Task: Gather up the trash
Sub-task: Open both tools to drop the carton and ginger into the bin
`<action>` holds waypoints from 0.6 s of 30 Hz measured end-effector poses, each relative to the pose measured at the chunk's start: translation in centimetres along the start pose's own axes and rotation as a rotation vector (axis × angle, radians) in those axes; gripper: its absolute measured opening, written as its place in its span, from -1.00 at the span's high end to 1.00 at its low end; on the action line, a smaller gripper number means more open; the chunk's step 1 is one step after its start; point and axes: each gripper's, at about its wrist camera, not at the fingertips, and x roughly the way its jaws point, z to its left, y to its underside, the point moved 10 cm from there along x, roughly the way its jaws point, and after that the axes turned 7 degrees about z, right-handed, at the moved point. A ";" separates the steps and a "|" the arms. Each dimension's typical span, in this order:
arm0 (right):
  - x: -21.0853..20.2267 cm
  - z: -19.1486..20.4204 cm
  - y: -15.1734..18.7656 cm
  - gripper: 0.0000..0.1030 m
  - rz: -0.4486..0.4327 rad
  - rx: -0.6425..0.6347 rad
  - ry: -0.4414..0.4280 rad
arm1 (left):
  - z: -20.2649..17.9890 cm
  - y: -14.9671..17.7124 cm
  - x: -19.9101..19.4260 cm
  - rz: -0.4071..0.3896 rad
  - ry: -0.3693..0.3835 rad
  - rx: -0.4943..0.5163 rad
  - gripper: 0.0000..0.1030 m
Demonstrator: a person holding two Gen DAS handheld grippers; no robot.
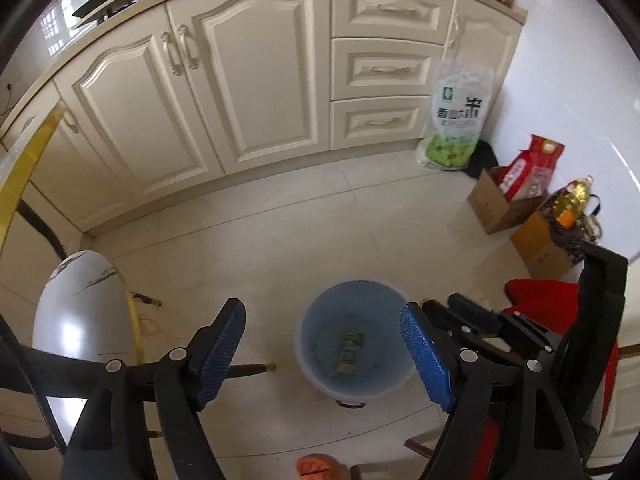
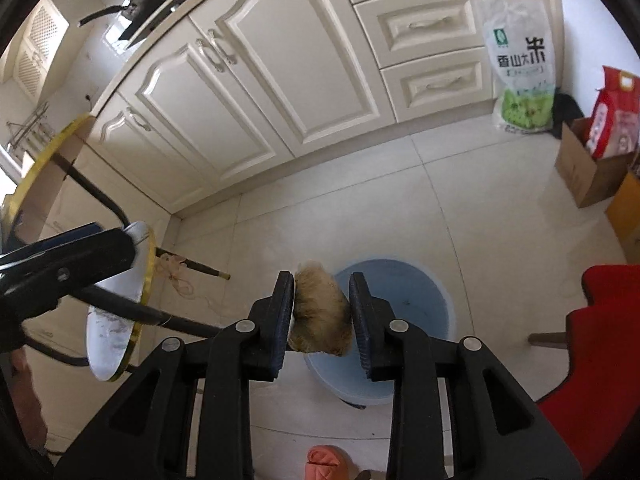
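A light blue bin (image 1: 316, 316) stands on the tiled floor, with a crumpled greenish wrapper (image 1: 350, 350) at its bottom. My left gripper (image 1: 324, 344) is open and empty, held above the bin. My right gripper (image 2: 322, 308) is shut on a tan fuzzy lump of trash (image 2: 320, 312) and holds it over the bin's near left rim (image 2: 400, 276). The right gripper also shows at the right of the left wrist view (image 1: 480, 320).
Cream cabinets (image 1: 240, 92) line the far side. A white round table with a gold rim (image 2: 116, 312) stands at the left. A rice bag (image 1: 456, 116), cardboard boxes (image 1: 500, 204) and an oil bottle (image 1: 572, 200) stand at the right wall. A red chair (image 2: 600, 340) is close on the right.
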 end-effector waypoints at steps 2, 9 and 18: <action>0.1 0.0 0.1 0.01 0.007 0.011 0.003 | 0.0 0.0 -0.6 -0.010 -0.015 -0.010 -0.48; -5.1 1.5 -0.4 -0.19 -0.058 0.004 0.023 | 0.1 2.6 -7.8 -0.108 -0.029 -0.017 -0.55; -16.6 10.5 -0.3 -0.56 -0.230 -0.110 -0.004 | 3.4 8.5 -21.8 -0.347 -0.071 -0.060 -0.83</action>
